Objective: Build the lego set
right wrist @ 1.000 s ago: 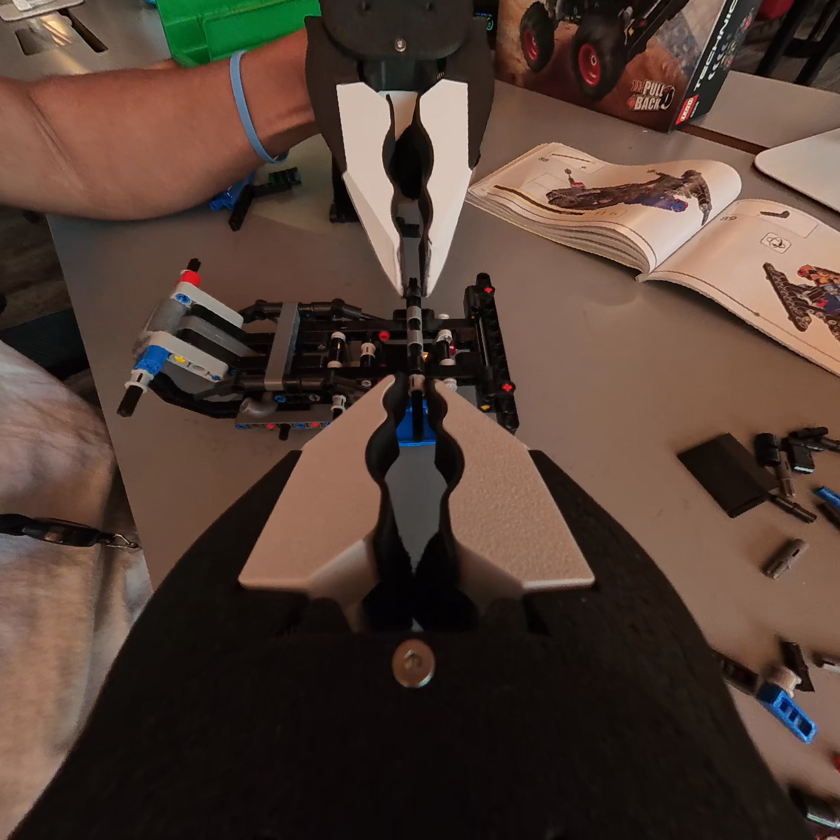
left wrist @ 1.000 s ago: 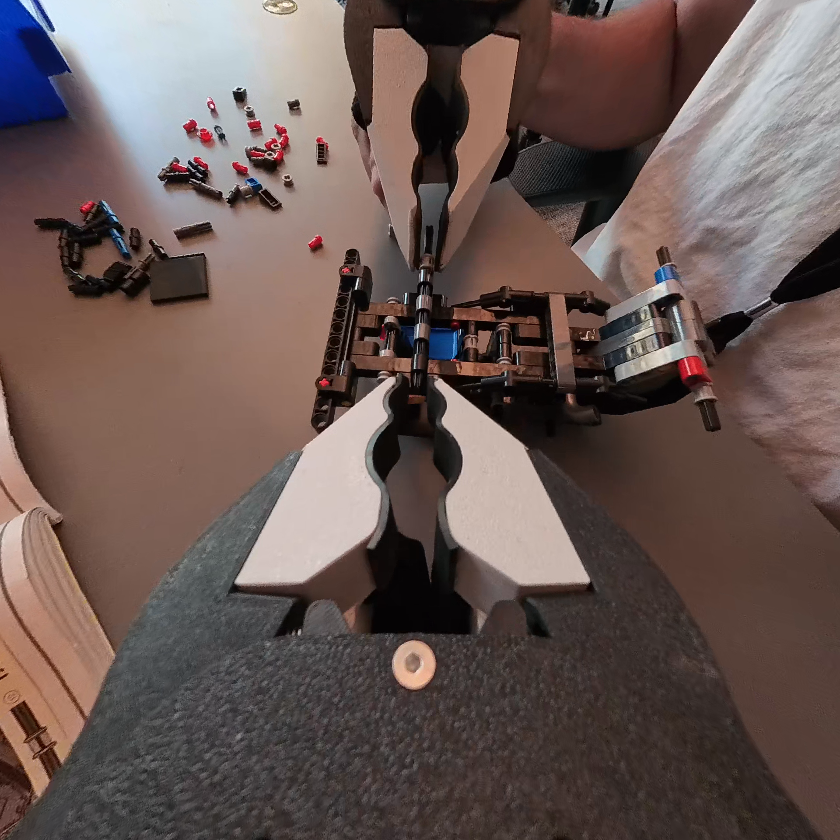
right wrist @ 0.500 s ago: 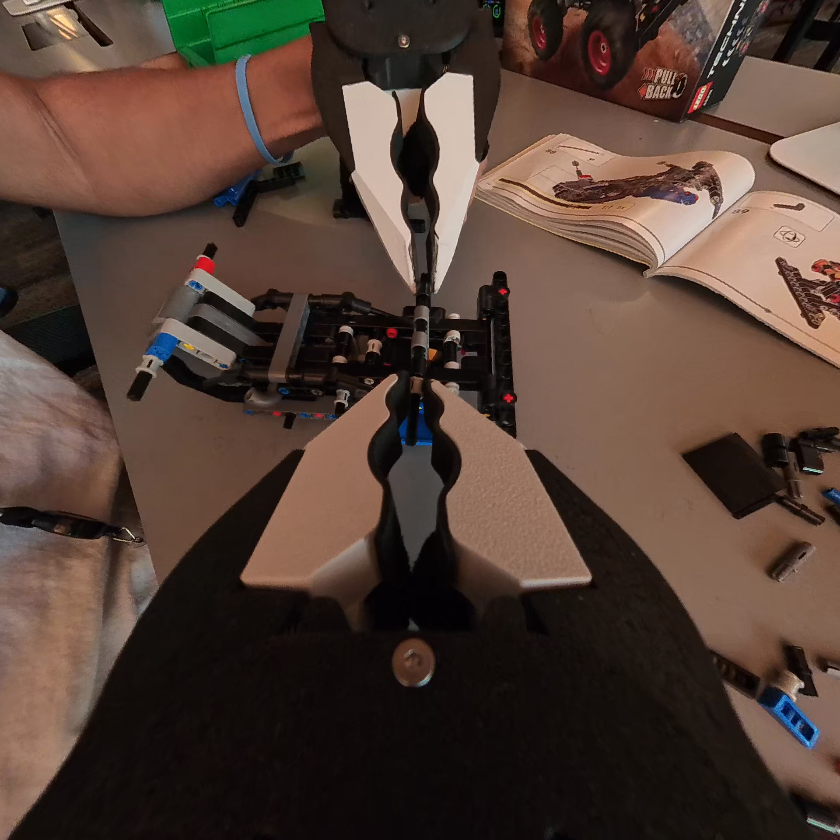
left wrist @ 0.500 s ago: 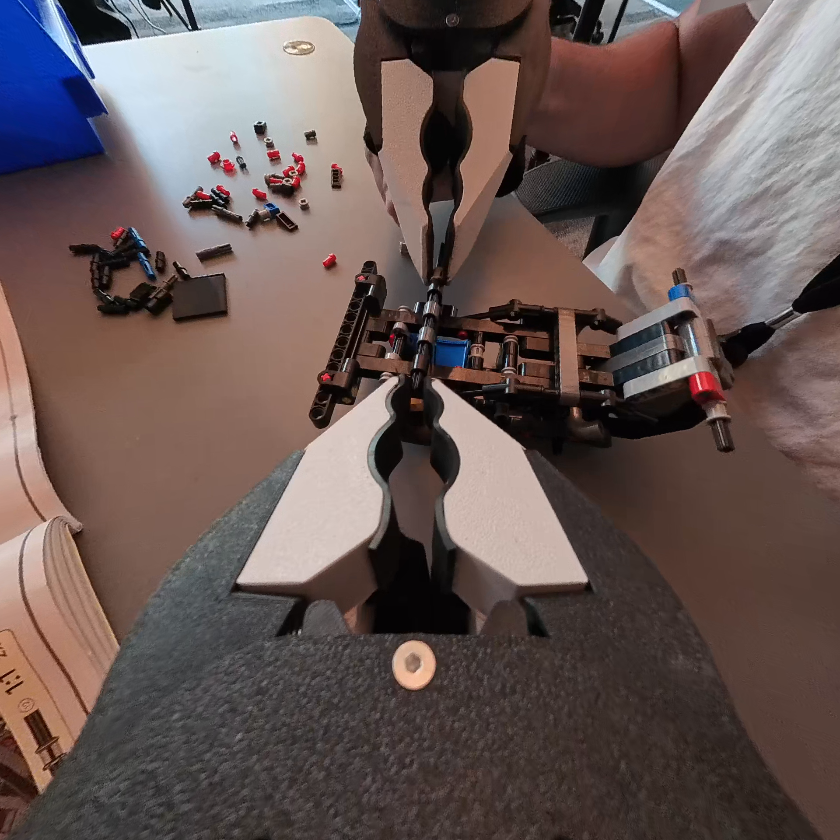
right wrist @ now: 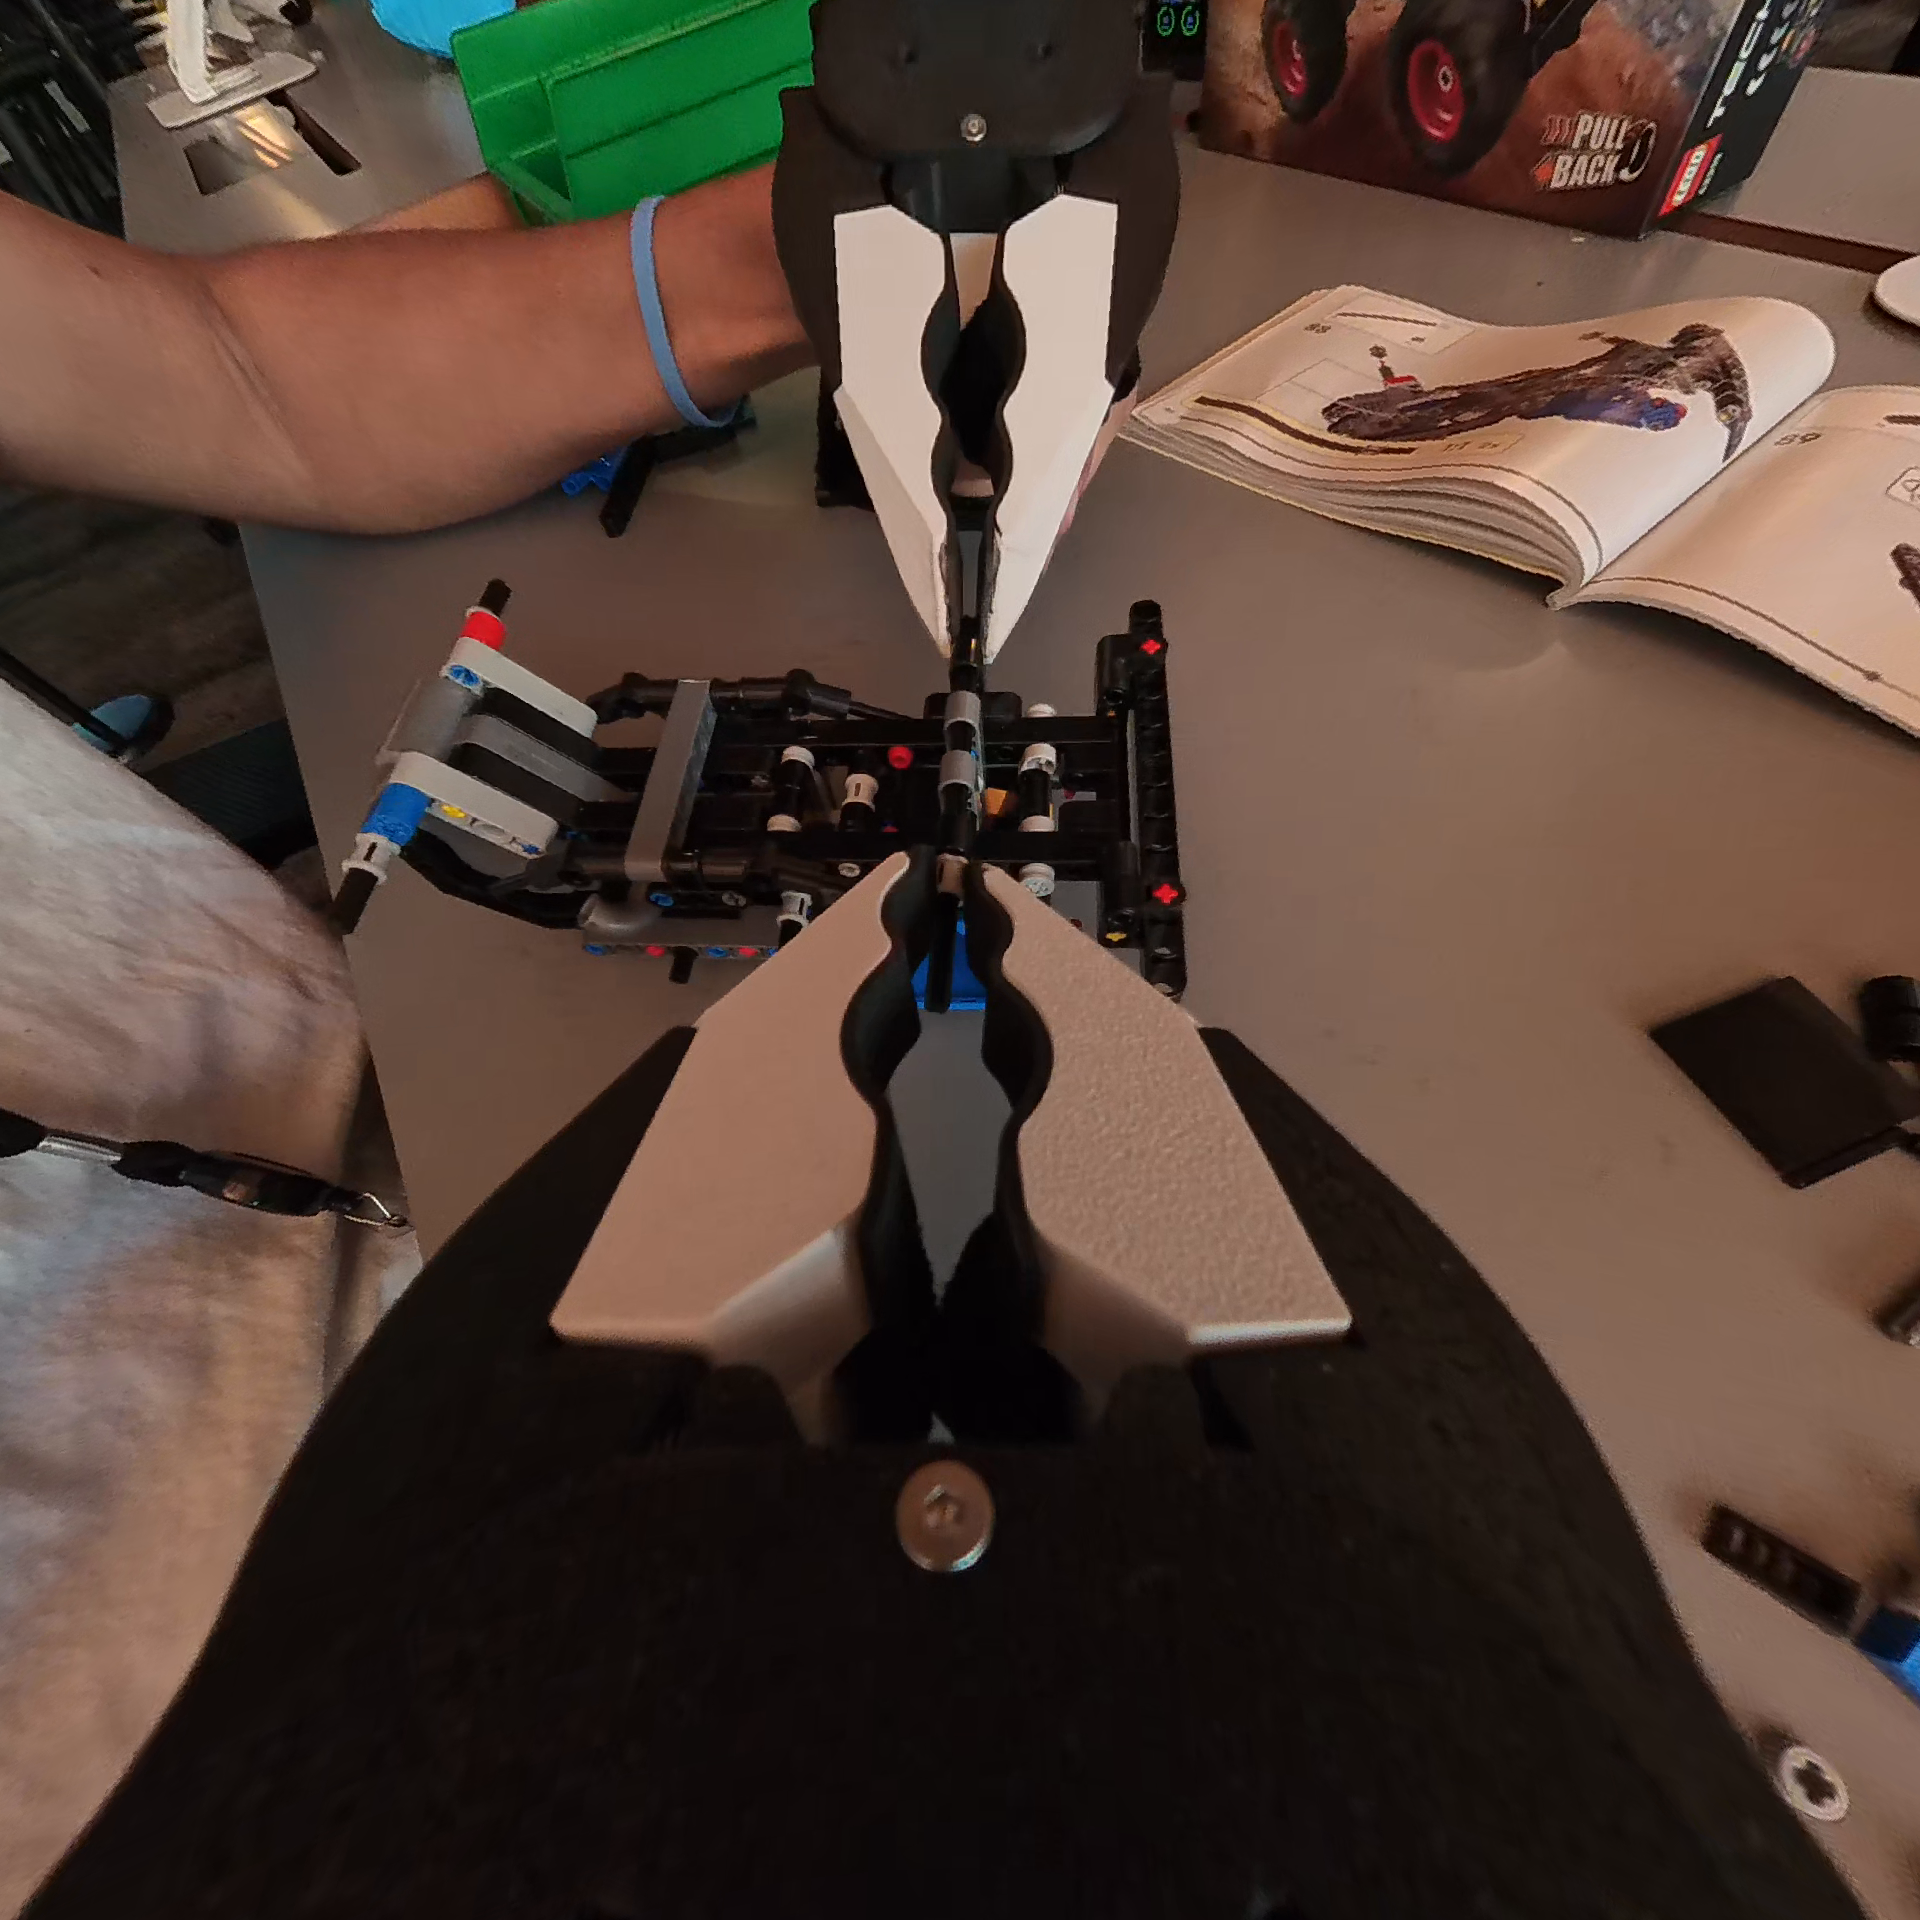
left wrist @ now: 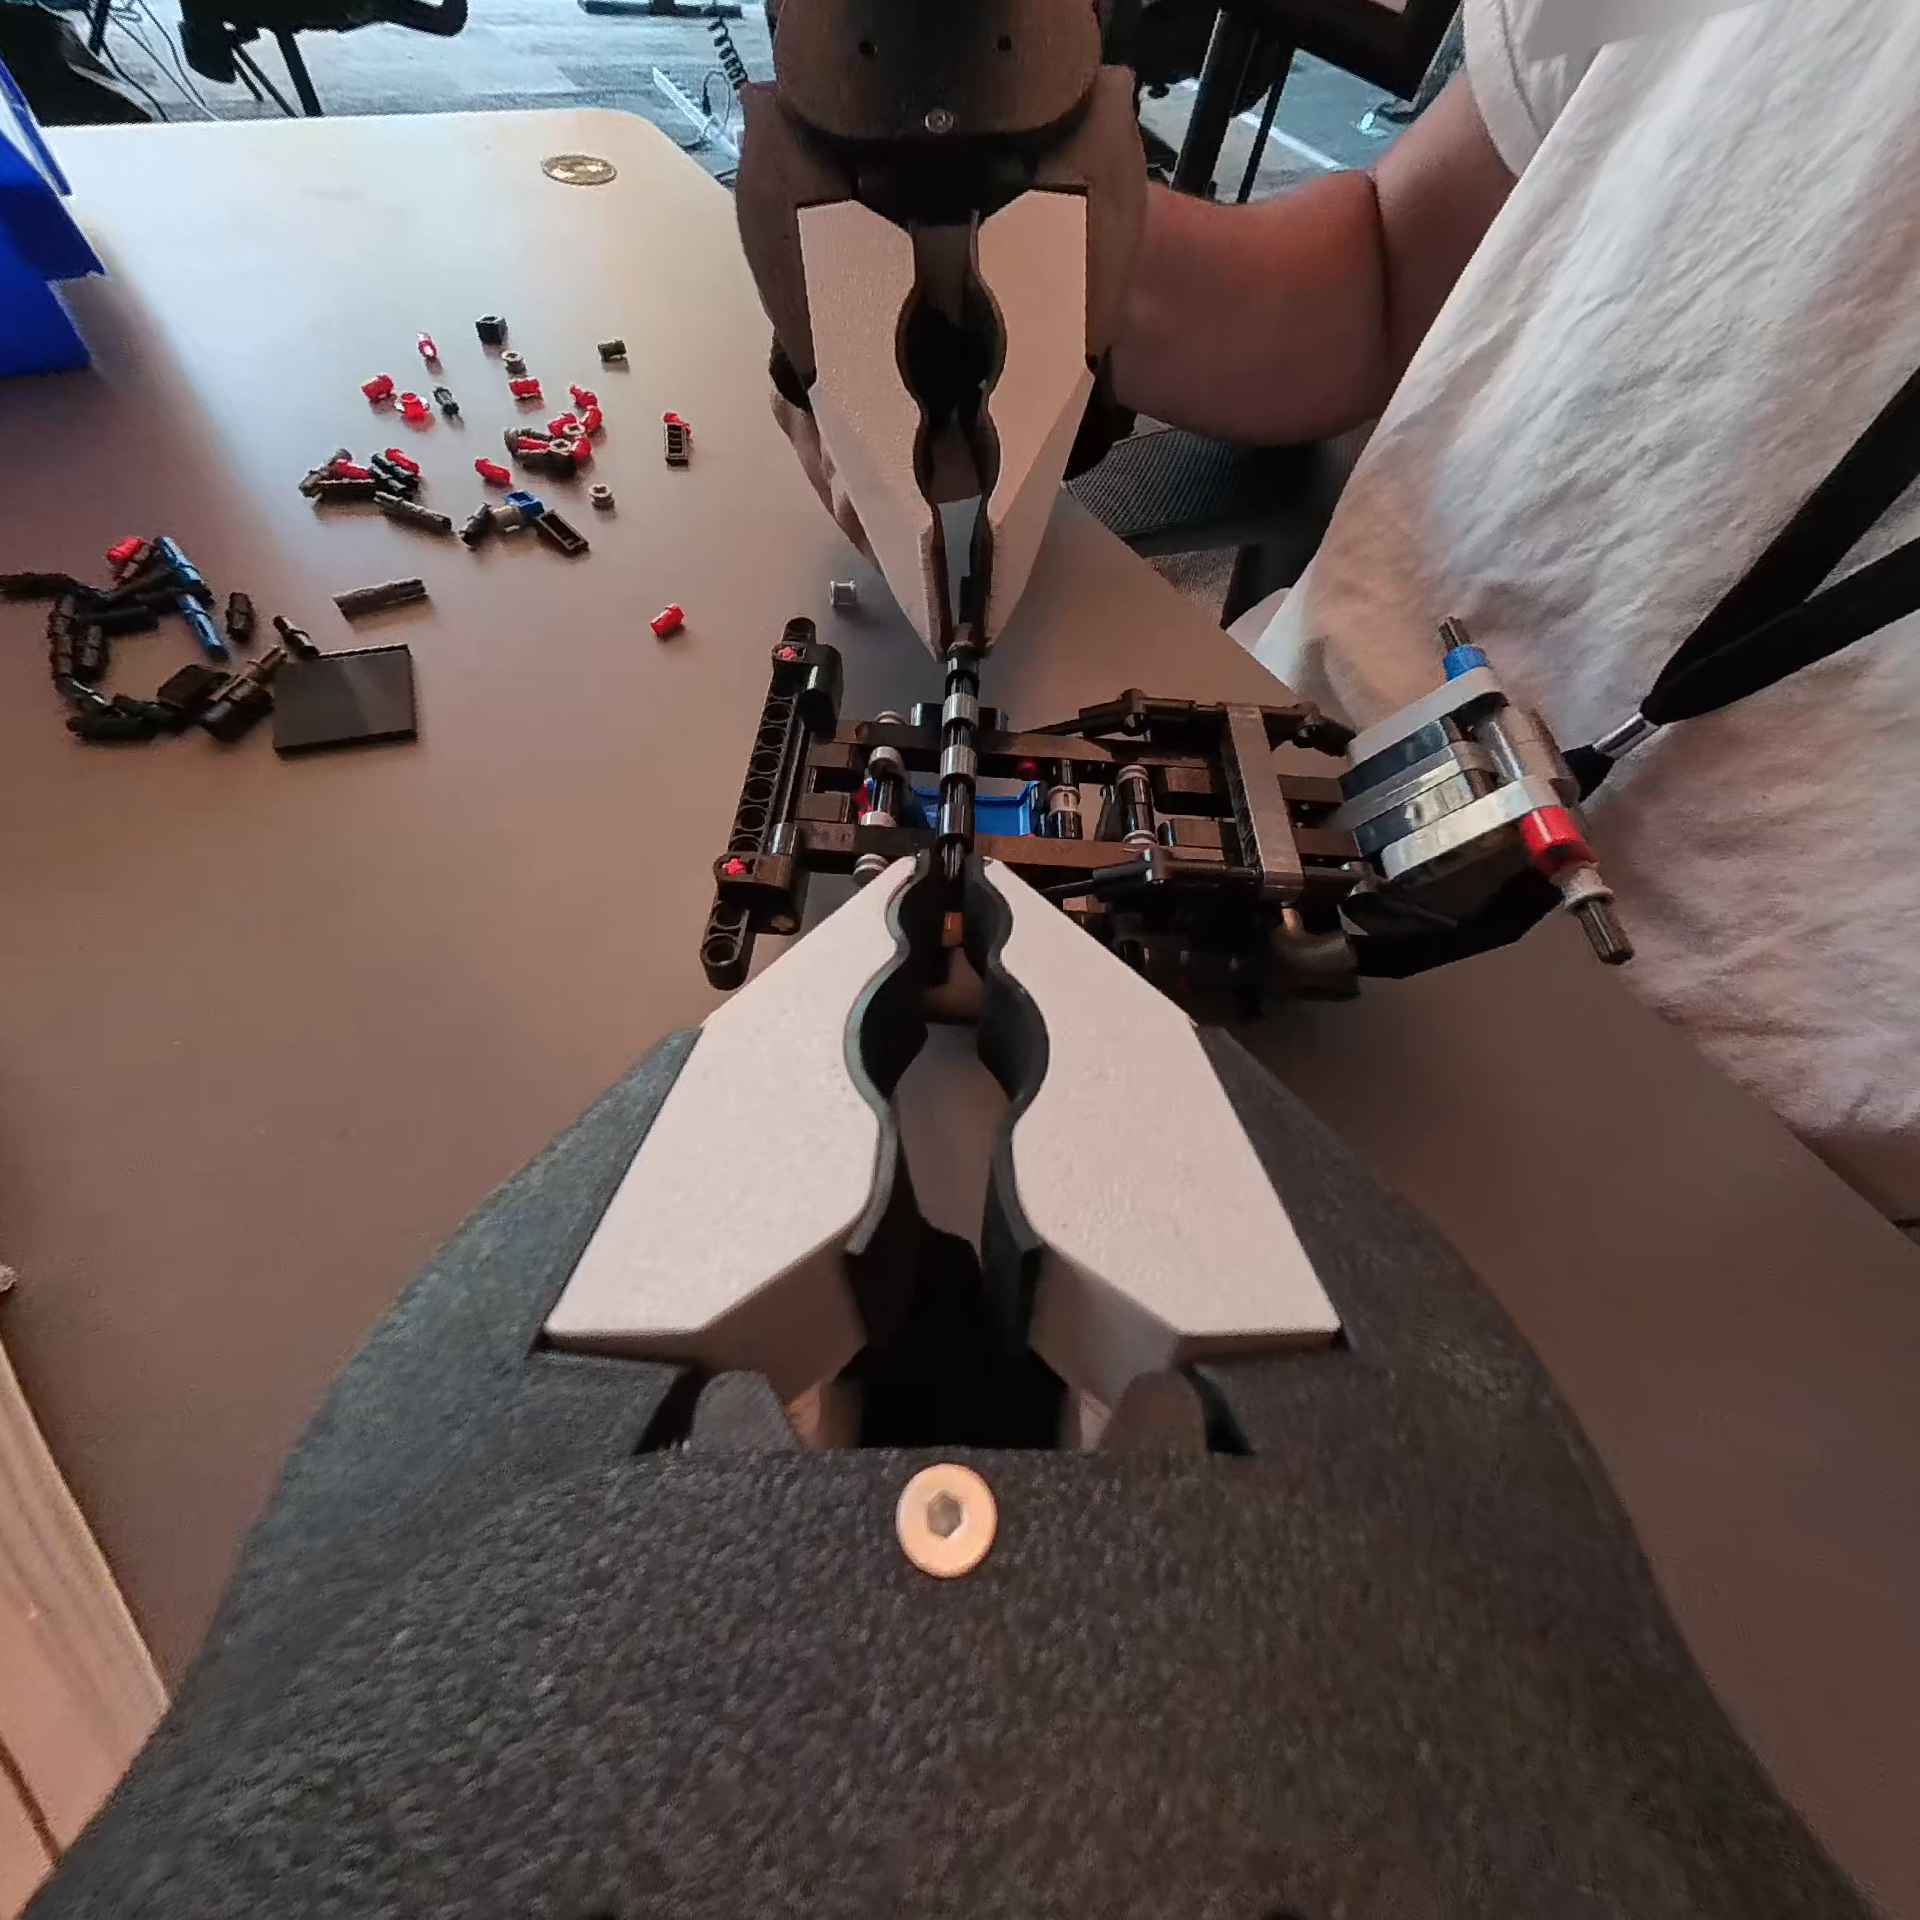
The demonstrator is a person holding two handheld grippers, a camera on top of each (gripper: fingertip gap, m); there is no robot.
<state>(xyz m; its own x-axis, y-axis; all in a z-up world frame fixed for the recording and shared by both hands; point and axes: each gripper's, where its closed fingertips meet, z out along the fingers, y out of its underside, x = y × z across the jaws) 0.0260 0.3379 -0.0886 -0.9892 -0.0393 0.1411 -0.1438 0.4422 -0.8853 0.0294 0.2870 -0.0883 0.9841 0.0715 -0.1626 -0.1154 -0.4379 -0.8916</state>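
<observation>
Since one second ago, you have raised both grippers a little and the chassis looks farther from the cameras; the grasp is the same. Your left gripper (left wrist: 951, 868) has its jaws clenched on one end of the black axle (left wrist: 956, 748), and your right gripper (right wrist: 948, 864) grasps the other end. The axle passes across the black Technic chassis (right wrist: 831, 800), which lies on the grey surface (left wrist: 416, 935) between the two grippers. One set box (right wrist: 1507, 94) with printing and one open instruction booklet (right wrist: 1507, 436) lie behind it; I do not repeat their writing. Many small red and black loose parts (left wrist: 488, 447) are scattered well apart from the chassis, near one flat black plate (left wrist: 345, 698). One green bin (right wrist: 623, 94) stands far behind.
</observation>
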